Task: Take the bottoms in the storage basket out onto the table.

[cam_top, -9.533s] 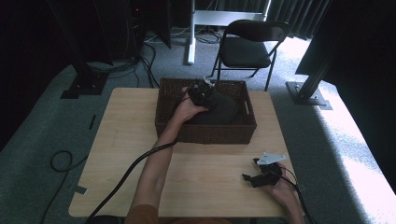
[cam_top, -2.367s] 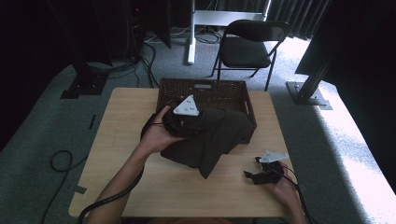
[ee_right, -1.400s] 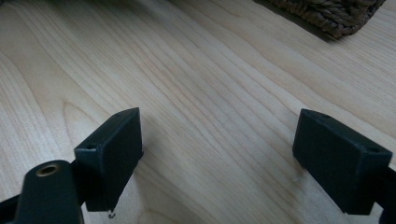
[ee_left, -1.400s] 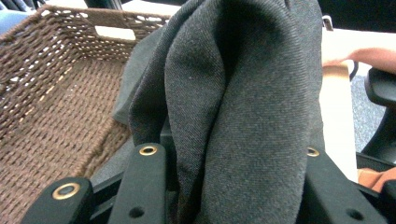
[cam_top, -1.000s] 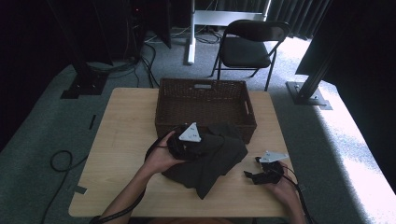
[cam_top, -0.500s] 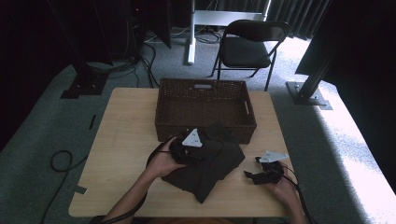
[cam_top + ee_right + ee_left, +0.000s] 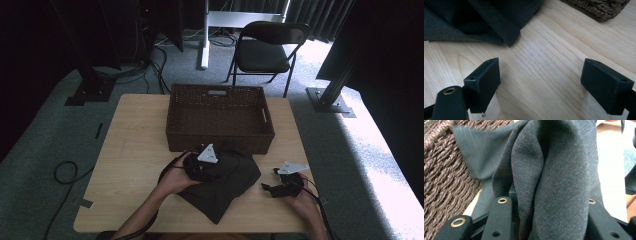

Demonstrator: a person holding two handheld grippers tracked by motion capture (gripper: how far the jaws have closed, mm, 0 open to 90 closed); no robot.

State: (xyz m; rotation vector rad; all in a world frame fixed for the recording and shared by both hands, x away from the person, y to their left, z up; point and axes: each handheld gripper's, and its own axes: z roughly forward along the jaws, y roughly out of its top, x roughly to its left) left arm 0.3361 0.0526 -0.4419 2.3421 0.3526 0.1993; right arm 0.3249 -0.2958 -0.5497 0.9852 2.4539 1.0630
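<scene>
Lying on the table [image 7: 125, 150]: one dark cloth [image 7: 230, 187], one wicker basket [image 7: 220, 120]

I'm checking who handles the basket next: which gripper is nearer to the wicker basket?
Left. The left gripper, shut on the dark cloth, sits just in front of the wicker basket; the right gripper rests farther off, jaws open.

Your widest free lane is bare table [image 7: 127, 150] at nine o'clock of the dark cloth [image 7: 227, 182] — nothing stands there. At twelve o'clock the wicker basket [image 7: 220, 142] walls you off, touching the cloth. At three o'clock a narrow wood strip runs before the right gripper [image 7: 270, 187].
</scene>
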